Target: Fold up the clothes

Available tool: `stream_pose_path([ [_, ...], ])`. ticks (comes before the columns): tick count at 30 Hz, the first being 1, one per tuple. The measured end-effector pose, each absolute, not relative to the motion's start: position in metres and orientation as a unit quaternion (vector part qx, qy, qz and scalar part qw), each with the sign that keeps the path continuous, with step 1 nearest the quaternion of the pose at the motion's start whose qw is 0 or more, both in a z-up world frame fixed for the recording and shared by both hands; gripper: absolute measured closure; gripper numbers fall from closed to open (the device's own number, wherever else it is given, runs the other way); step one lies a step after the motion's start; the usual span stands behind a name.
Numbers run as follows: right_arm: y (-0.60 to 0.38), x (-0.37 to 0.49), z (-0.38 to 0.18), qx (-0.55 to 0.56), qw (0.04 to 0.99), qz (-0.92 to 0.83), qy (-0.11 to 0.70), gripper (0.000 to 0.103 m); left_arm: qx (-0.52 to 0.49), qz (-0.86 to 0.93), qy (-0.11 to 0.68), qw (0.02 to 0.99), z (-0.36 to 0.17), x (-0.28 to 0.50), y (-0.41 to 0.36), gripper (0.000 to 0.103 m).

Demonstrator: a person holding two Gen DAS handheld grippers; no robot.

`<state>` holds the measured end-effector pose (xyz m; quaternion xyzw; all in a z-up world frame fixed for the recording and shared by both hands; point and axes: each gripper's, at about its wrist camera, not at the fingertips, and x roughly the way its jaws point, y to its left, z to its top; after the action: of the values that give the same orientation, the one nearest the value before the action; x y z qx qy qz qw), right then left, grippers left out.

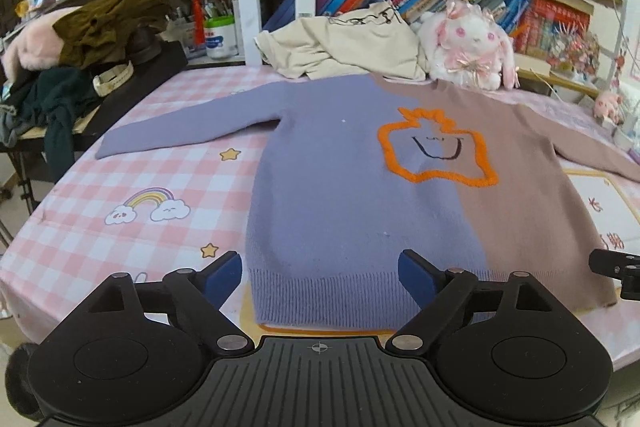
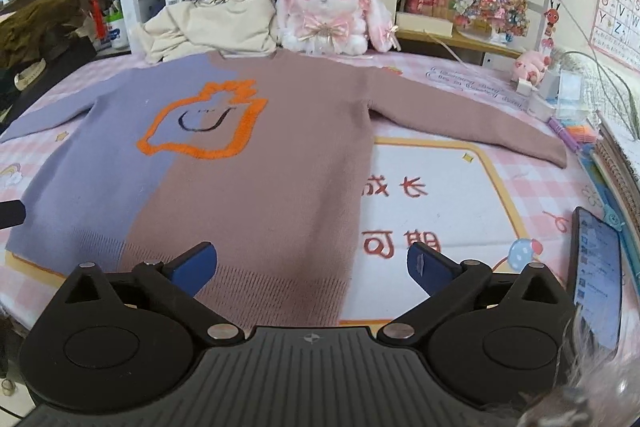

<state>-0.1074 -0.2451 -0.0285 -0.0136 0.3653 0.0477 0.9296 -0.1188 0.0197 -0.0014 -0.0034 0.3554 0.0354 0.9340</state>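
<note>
Where sweater [image 1: 340, 187] lies flat, right cuff cut off, both grippers' [image 1: 320, 277] [image 2: 312, 269] fingers spread, empty.

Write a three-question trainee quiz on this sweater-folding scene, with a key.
1. True or false: the sweater lies spread flat, both sleeves out.
2. What sits behind the collar, beside the cream garment? A) plush rabbit B) kettle C) shoe
3. Fill in: both tongs, left tongs and right tongs, are ____ at the hem.

Key: 1 true. 2 A, the plush rabbit. 3 open, nothing gripped.
</note>
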Motion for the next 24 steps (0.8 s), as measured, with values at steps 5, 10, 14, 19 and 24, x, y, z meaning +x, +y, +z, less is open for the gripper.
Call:
stream_pose_path([
  [5,-0.237,-0.110,-0.030,-0.012,0.928,0.036,0.371,0.000,0.003,0.016,0.356,0.934,-0.004,-0.115,0.025,0.015],
  [10,-0.217,-0.111,-0.031,-0.008,0.927,0.009,0.374,0.000,0.012,-0.022,0.357,0.934,-0.011,-0.106,0.043,0.014],
  [14,-0.192,-0.109,-0.032,0.000,0.924,-0.020,0.382,0.000,0.032,-0.064,0.359,0.931,-0.015,-0.094,0.064,0.014],
  [19,-0.150,-0.112,-0.029,0.006,0.924,-0.045,0.379,0.000,0.040,-0.107,0.357,0.927,-0.015,-0.075,0.098,0.014],
  [24,-0.106,-0.111,-0.034,0.010,0.920,-0.062,0.387,0.000,0.048,-0.134,0.358,0.923,-0.018,-0.060,0.133,0.014],
])
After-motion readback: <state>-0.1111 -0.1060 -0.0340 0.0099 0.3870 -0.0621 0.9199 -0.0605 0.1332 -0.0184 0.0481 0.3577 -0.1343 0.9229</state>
